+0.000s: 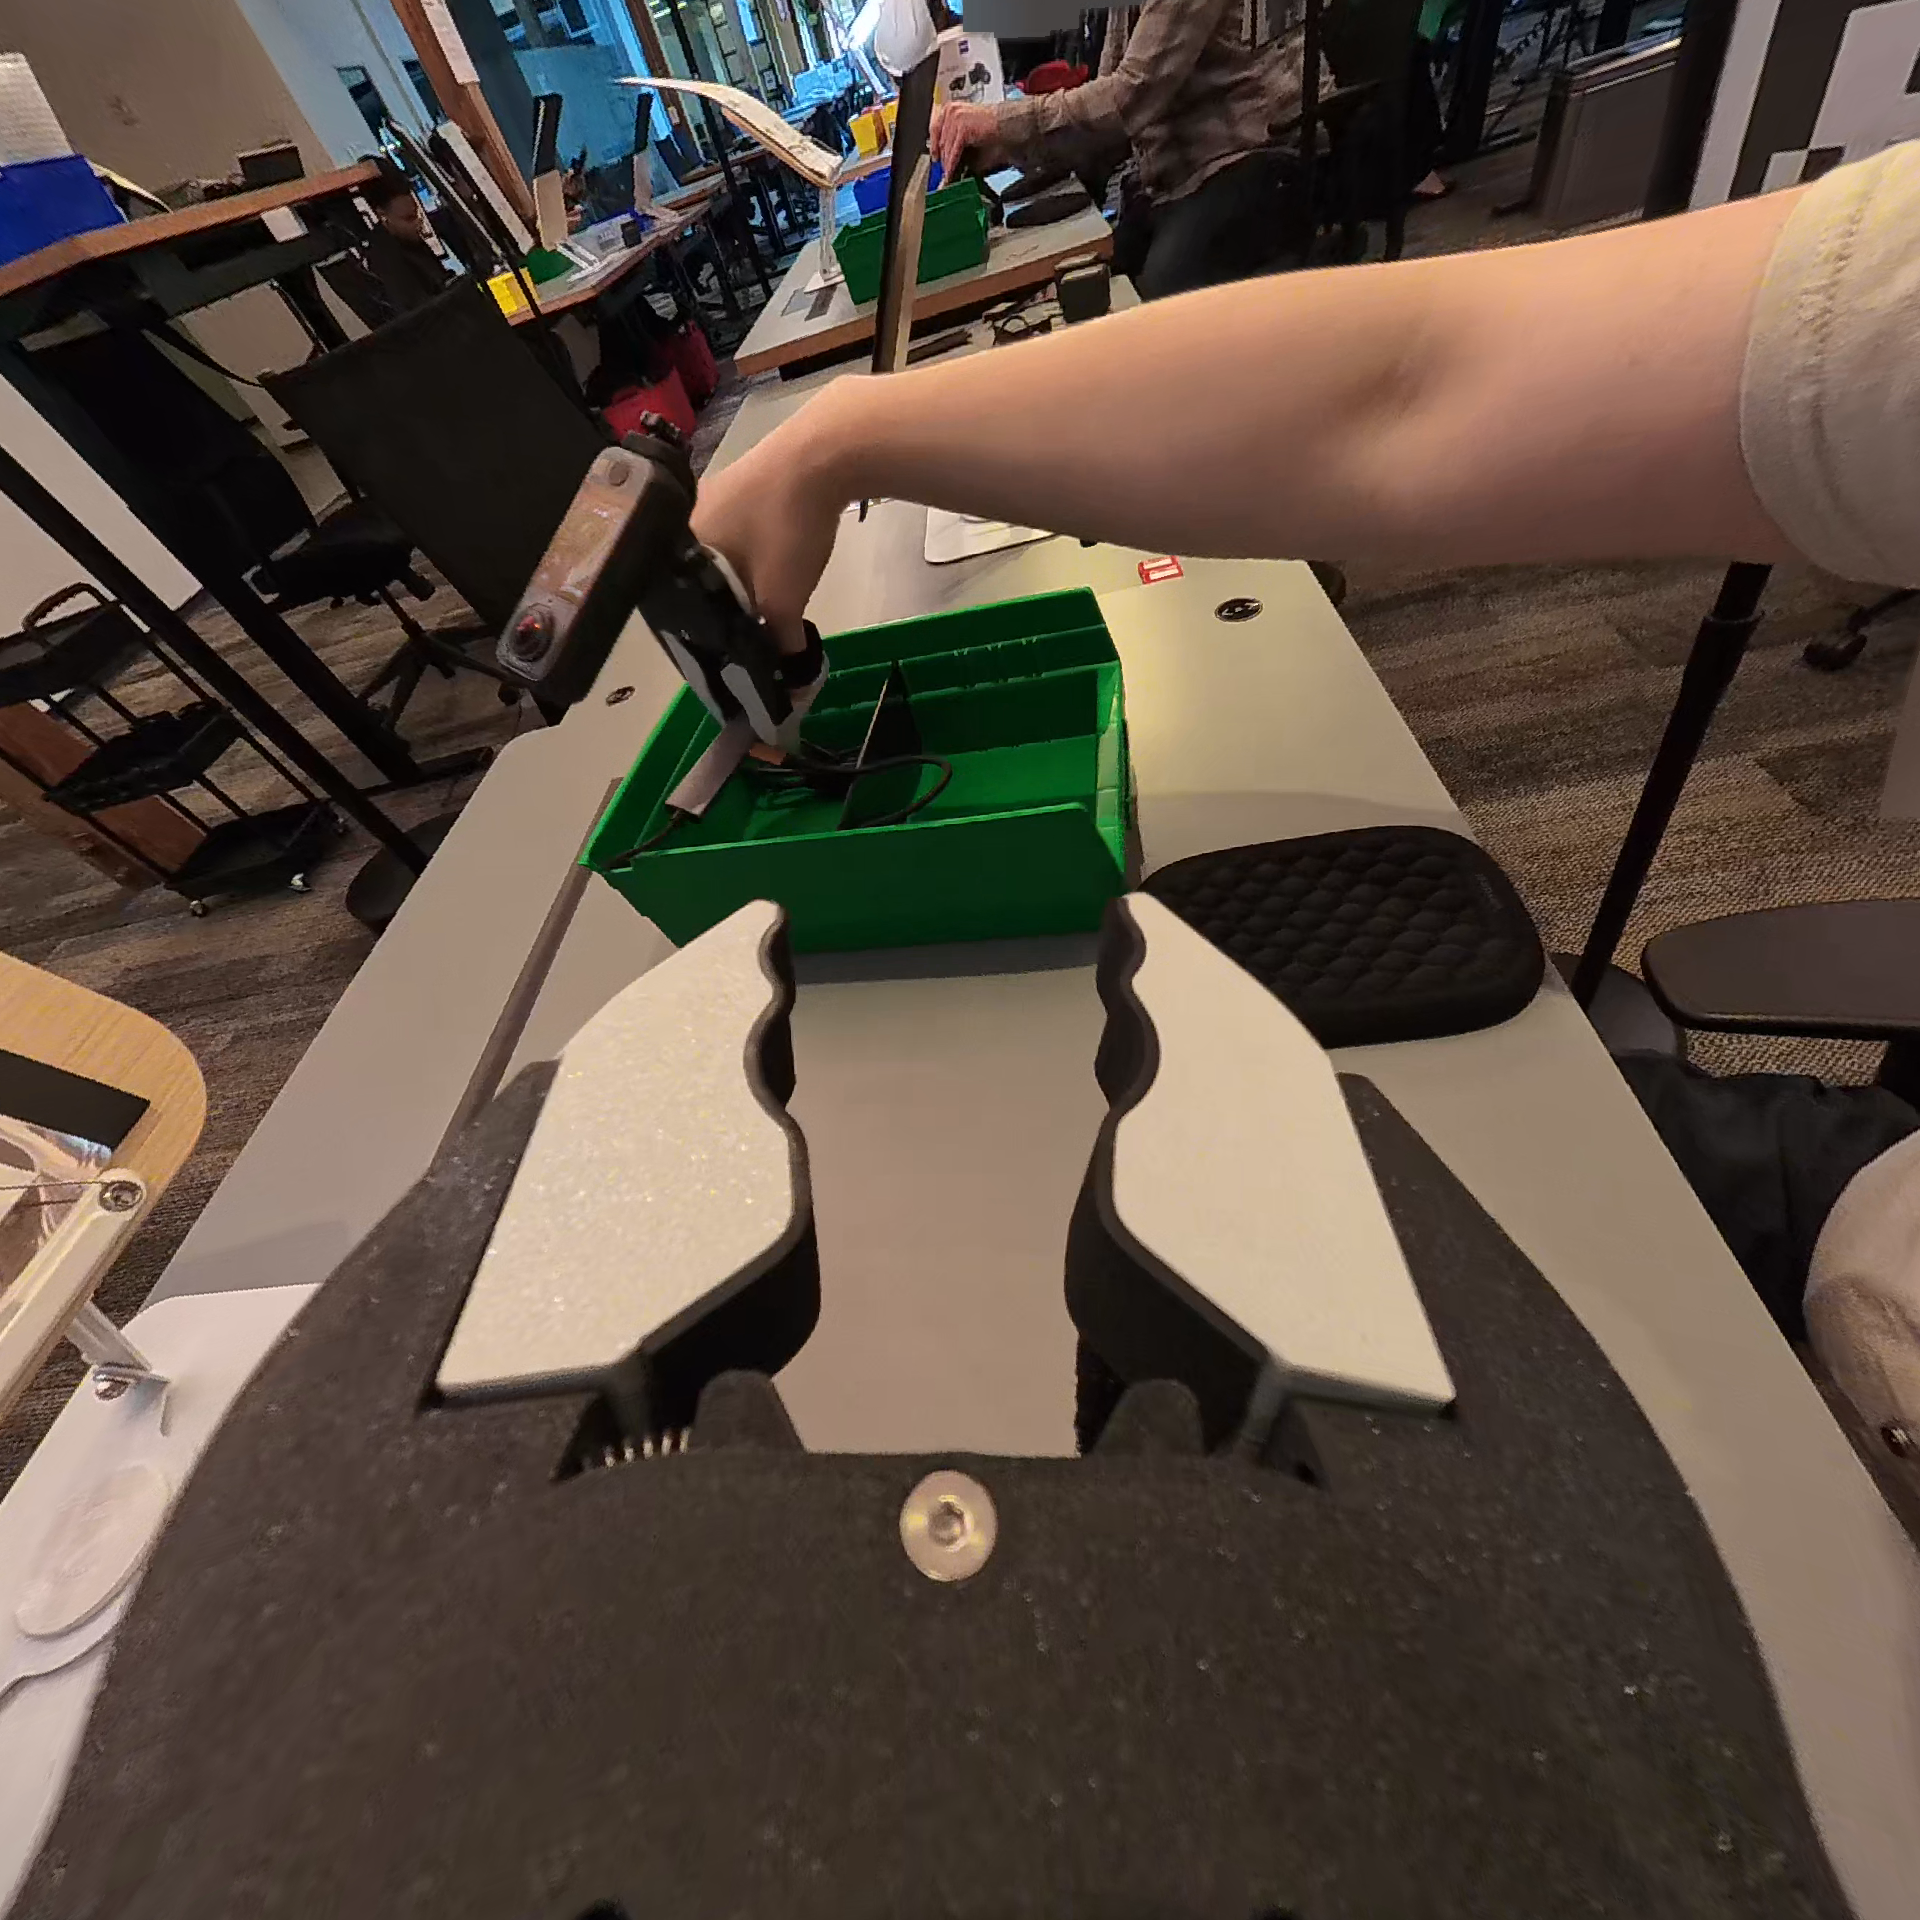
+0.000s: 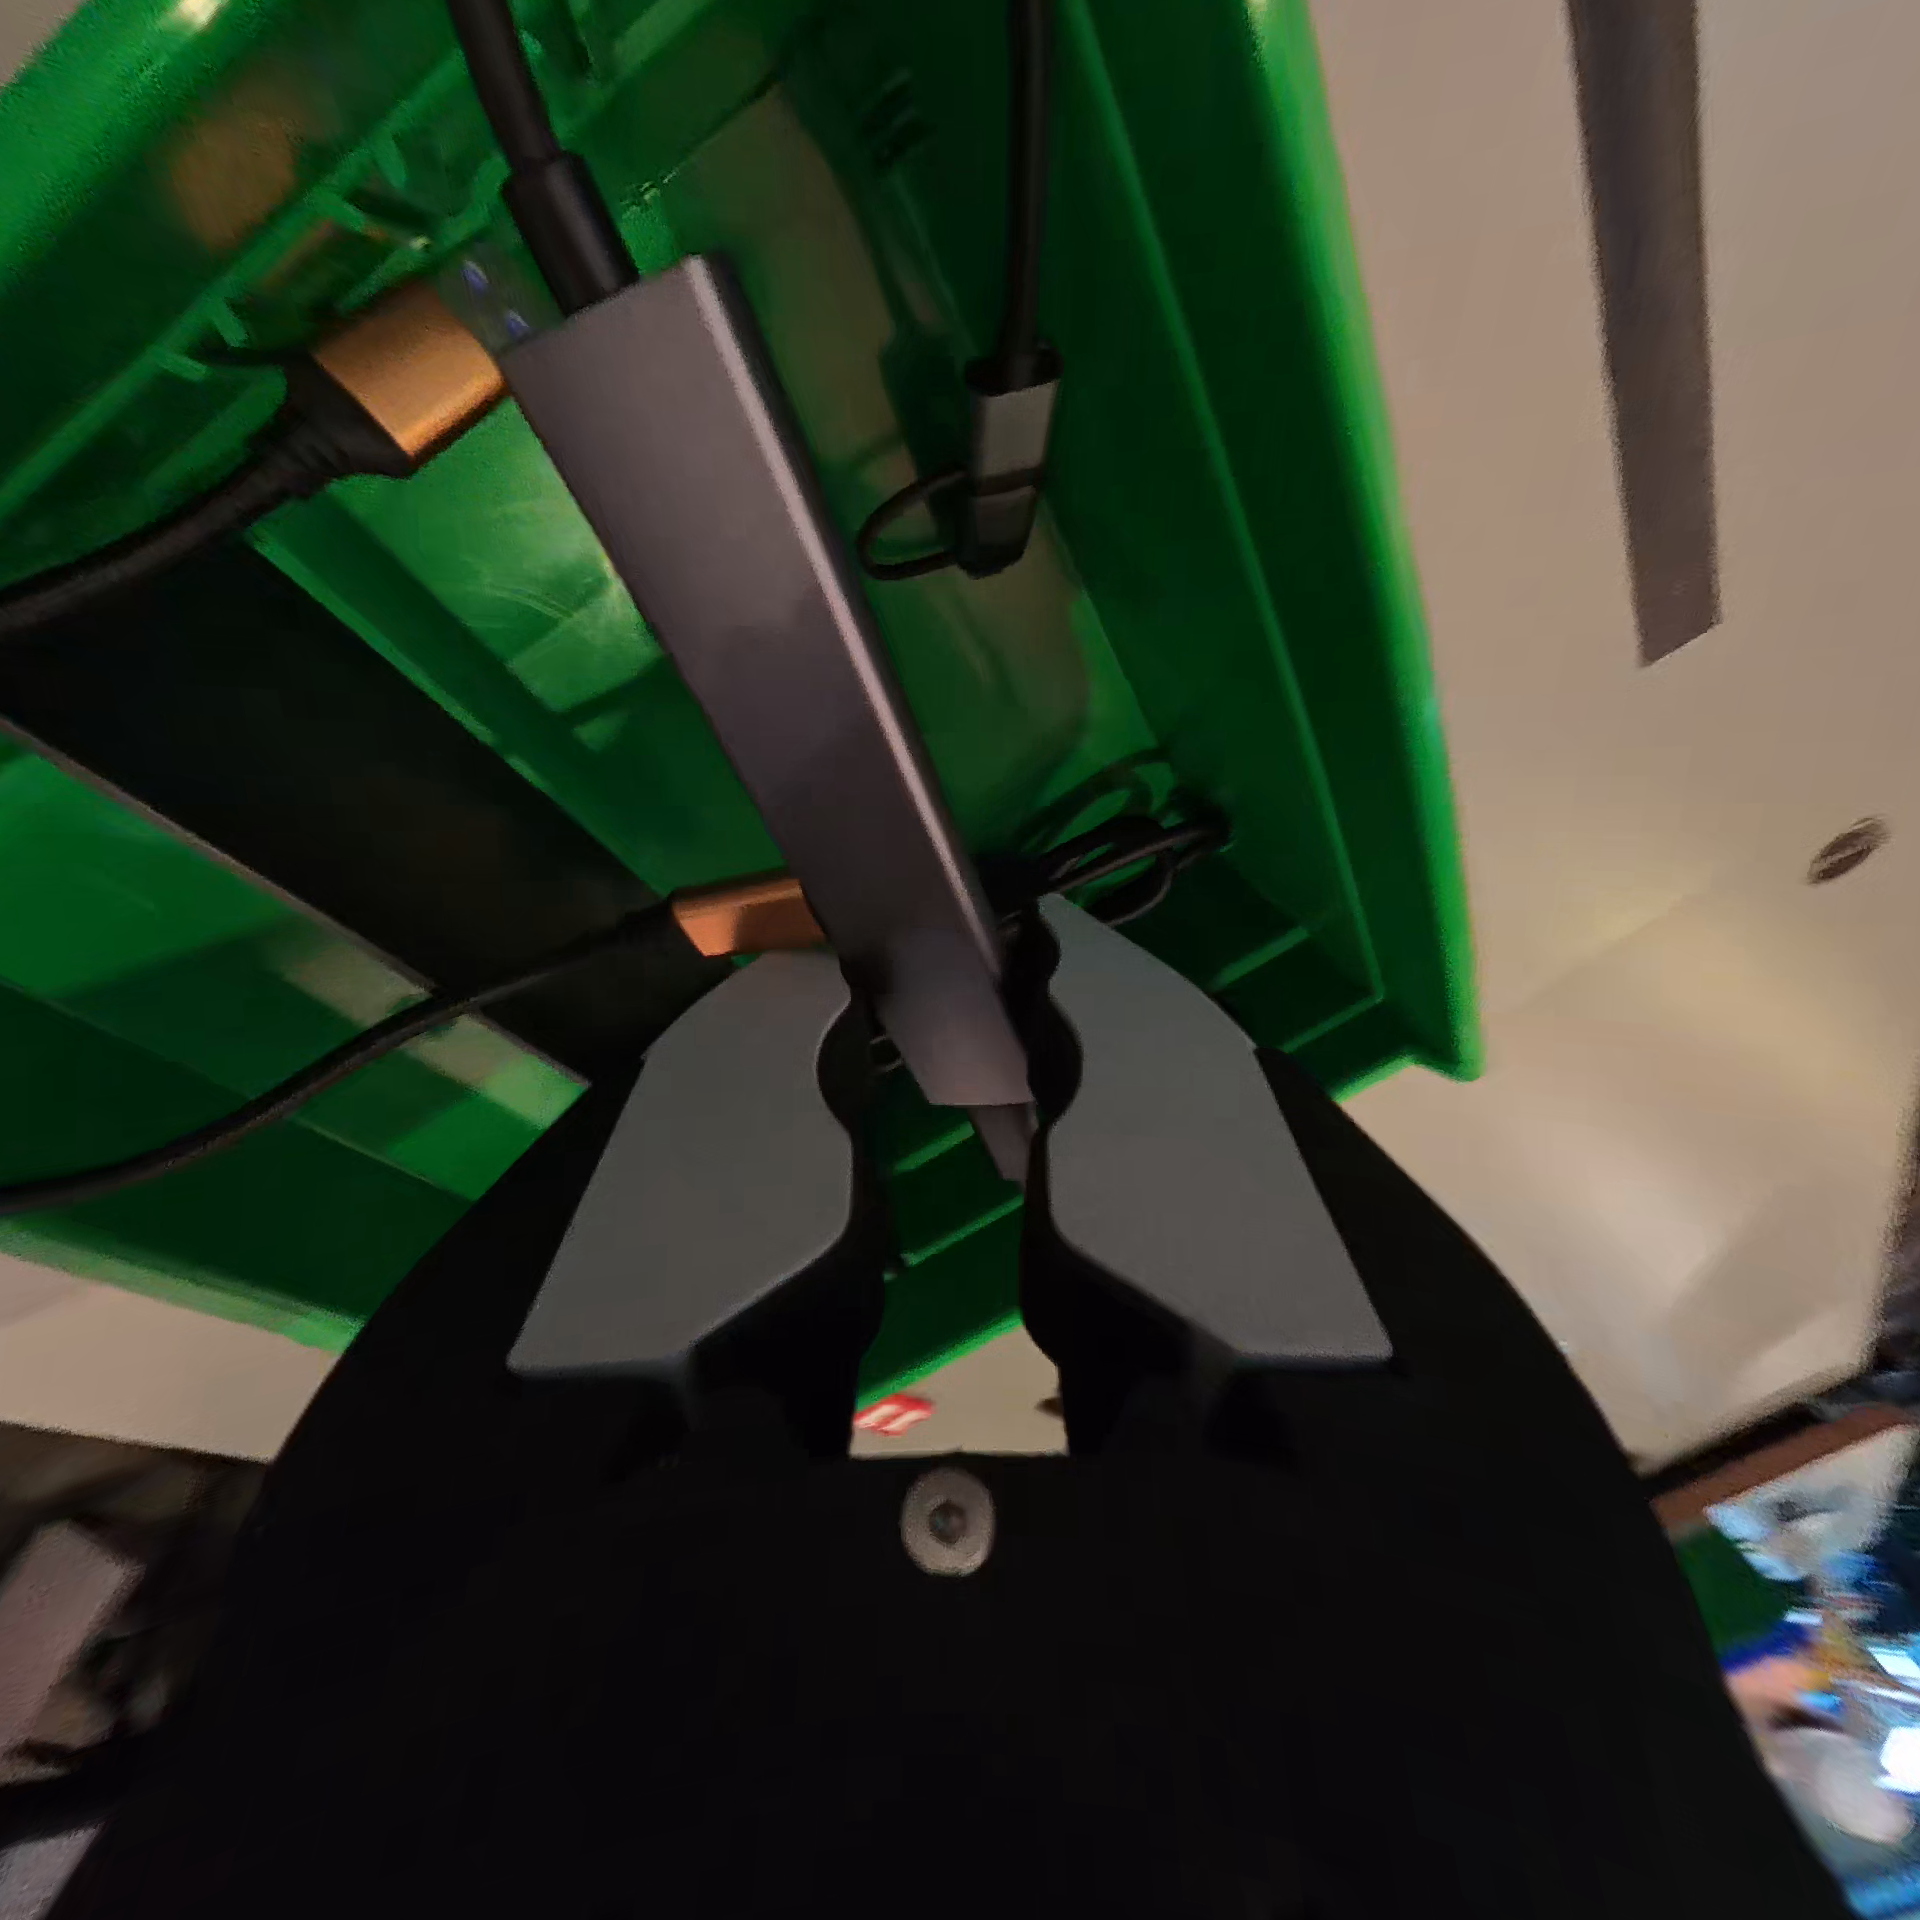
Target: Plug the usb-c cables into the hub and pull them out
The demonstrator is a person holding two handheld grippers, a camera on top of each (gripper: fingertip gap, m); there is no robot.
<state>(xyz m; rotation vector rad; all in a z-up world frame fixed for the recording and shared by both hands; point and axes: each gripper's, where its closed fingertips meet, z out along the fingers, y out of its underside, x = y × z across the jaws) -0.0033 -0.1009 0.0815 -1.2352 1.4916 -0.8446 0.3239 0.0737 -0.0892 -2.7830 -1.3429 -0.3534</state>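
Fingers of the right gripper (image 2: 940, 1039) pinch the near end of the grey hub (image 2: 748, 623) inside the green bin (image 1: 862, 883) on the tabletop (image 1: 935, 1143); two cables with orange plugs (image 2: 410, 379) sit in the hub's side; the left gripper (image 1: 945, 987) hovers near the bin, fingers spread wide, holding nothing.

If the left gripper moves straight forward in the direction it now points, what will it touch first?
Most likely the near wall of the green bin. The left gripper is open over bare grey table, and nothing lies between its fingers and that wall, though depth is hard to judge.
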